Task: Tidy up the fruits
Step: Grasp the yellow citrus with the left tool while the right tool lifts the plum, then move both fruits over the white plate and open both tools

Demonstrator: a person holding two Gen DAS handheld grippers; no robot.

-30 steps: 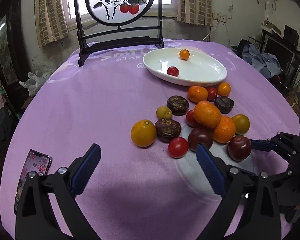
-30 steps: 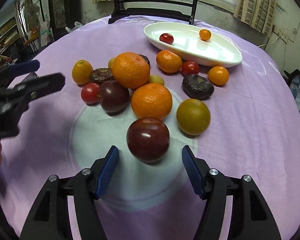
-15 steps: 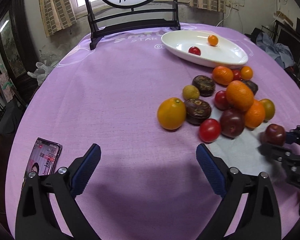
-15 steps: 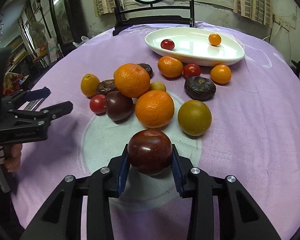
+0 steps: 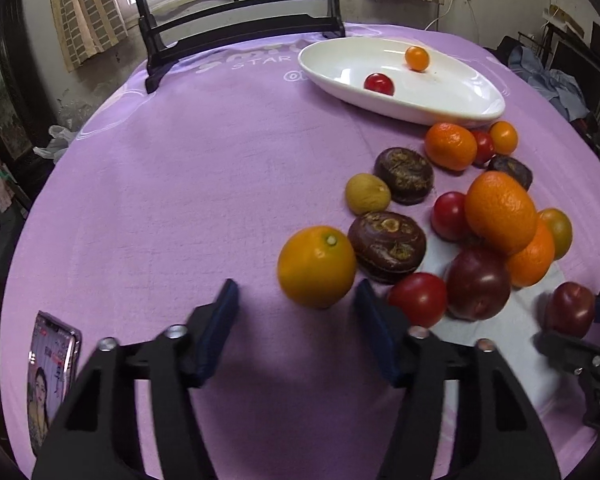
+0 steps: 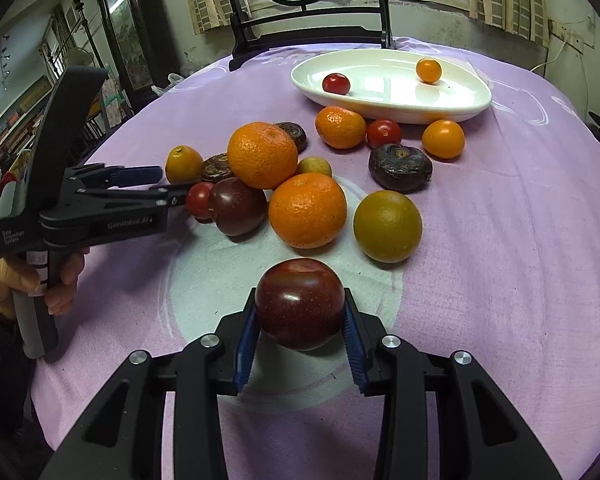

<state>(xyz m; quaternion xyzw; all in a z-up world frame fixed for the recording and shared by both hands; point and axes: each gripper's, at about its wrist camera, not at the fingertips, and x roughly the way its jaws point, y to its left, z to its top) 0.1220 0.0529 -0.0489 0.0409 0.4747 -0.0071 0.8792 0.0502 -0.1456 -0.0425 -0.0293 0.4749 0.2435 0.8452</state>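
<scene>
My right gripper is shut on a dark red plum, both blue pads pressing its sides above the pale patch of cloth. My left gripper is closing around a yellow-orange citrus. The fruit sits between the fingertips; the right pad is almost at its skin and the left pad stands apart. A white oval dish at the far right holds a cherry tomato and a small orange fruit. The left gripper also shows in the right wrist view, held by a hand.
Several loose fruits lie in a cluster between the grippers and the dish: mandarins, dark flat chestnut-like ones, tomatoes, a green-brown fruit. A phone lies at the near left. A black screen stand rises at the back.
My left gripper came forward and down to the yellow-orange citrus and its jaws narrowed around it. My right gripper shut on the dark red plum and has held it since.
</scene>
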